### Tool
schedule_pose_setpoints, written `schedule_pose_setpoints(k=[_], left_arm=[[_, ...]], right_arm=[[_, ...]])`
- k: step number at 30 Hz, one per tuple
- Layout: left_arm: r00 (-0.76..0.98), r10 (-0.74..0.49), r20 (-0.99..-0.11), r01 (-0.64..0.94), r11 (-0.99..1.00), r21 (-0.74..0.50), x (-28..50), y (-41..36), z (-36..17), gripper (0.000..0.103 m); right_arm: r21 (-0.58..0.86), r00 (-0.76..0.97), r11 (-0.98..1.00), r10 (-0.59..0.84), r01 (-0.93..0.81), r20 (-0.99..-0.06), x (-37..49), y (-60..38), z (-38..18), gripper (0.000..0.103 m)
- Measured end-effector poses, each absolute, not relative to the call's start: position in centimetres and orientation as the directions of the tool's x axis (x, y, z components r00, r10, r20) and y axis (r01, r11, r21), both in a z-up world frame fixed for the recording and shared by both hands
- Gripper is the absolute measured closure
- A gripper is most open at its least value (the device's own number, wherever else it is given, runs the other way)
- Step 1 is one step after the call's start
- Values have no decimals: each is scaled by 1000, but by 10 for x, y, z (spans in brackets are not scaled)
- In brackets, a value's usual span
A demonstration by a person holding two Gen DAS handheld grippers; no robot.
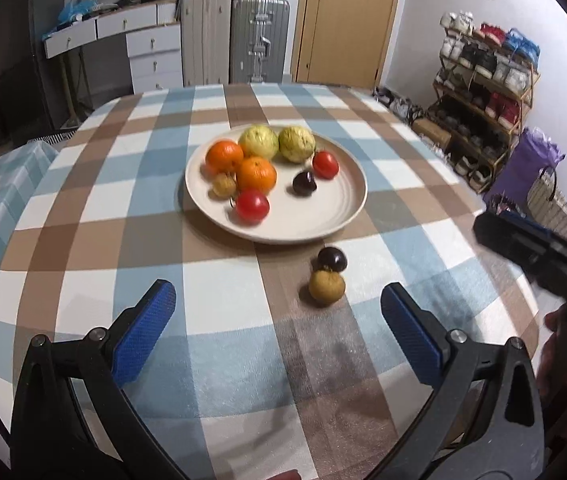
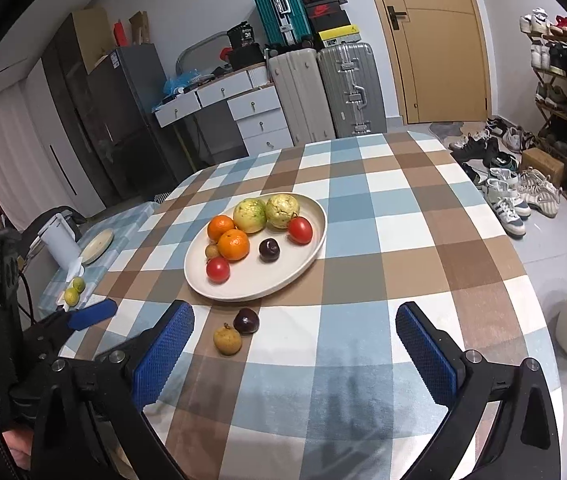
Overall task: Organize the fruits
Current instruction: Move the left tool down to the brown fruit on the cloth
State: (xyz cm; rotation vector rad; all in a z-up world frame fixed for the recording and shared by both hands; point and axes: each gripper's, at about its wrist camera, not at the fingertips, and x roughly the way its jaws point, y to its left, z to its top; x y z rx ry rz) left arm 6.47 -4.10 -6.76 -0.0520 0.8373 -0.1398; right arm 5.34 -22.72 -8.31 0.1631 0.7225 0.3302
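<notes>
Eight fruits sit on the plate (image 2: 307, 248); at frame centre the brown fruit (image 2: 227, 339) and dark plum (image 2: 246, 320) remain — we hold the left gripper (image 1: 277, 306) and right gripper (image 2: 294, 330) spread, empty.

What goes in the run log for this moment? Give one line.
left hand-held gripper: open, empty | right hand-held gripper: open, empty | plate: eight fruits | tablecloth: longan touching dark plum

Plate (image 2: 307, 256) of fruit mid-table (image 2: 403, 240); longan (image 2: 227, 339) and plum (image 2: 246, 320) touching, just before it.

Right claw (image 2: 295, 330) wide apart above brown fruit (image 2: 227, 339) beside dark plum (image 2: 246, 320).
</notes>
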Motion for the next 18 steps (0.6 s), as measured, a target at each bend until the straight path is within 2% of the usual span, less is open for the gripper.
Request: schedule_pose_setpoints(k=[7, 12, 18], left_arm=[[618, -91, -781, 122, 992, -19, 73, -59, -90, 0], [589, -90, -803, 122, 992, -21, 84, -67, -103, 1], [574, -96, -813, 134, 991, -23, 99, -77, -111, 10]], right_arm=[[277, 691, 933, 356, -228, -630, 57, -235, -84, 0], [316, 694, 921, 382, -229, -610, 57, -244, -79, 0], [346, 694, 910, 400, -226, -599, 58, -253, -77, 0]])
